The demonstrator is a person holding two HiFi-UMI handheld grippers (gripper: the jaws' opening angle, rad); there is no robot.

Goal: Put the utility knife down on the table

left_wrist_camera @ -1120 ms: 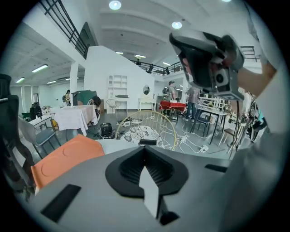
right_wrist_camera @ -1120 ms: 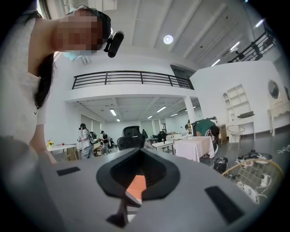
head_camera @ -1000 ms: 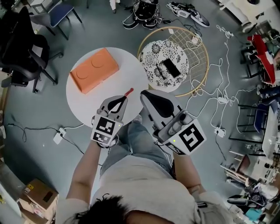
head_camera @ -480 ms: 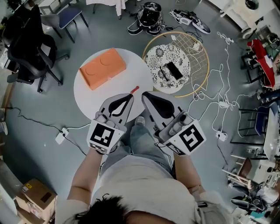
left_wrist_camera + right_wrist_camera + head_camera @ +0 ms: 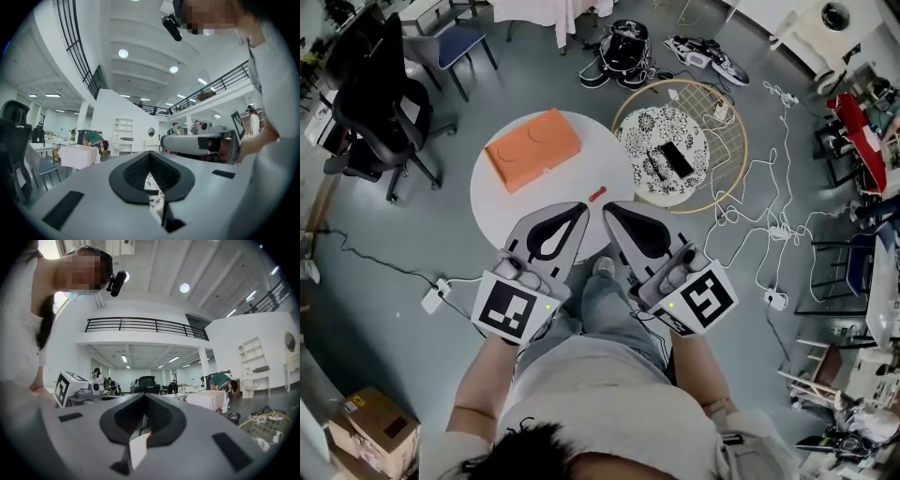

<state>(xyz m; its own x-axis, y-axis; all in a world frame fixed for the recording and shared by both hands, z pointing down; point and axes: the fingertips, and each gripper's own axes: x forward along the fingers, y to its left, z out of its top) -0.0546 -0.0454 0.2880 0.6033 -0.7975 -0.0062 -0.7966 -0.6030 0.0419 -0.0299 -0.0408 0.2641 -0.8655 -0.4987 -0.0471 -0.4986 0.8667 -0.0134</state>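
The utility knife (image 5: 596, 195), small and red, lies on the round white table (image 5: 516, 211) close to its right rim. Just short of it, nearer the person, my left gripper (image 5: 582, 206) is shut with nothing in it. My right gripper (image 5: 607, 207) hovers beside it, also shut and holding nothing. Both are raised over the person's lap at the table's near edge. In the left gripper view the jaws (image 5: 151, 154) meet with only background behind them. In the right gripper view the jaws (image 5: 144, 394) meet, and a red sliver of the knife (image 5: 148, 436) shows low in the opening.
An orange box (image 5: 532, 149) lies on the far half of the table. To the right a patterned stool (image 5: 661, 150) stands inside a round wire basket (image 5: 741, 141). A black office chair (image 5: 380, 122) is at the left, cables (image 5: 769, 202) trail across the floor at the right.
Both grippers have drawn back toward the person. The left gripper's tip, which was against the knife, now stands apart from it. The knife stays at the table's right rim.
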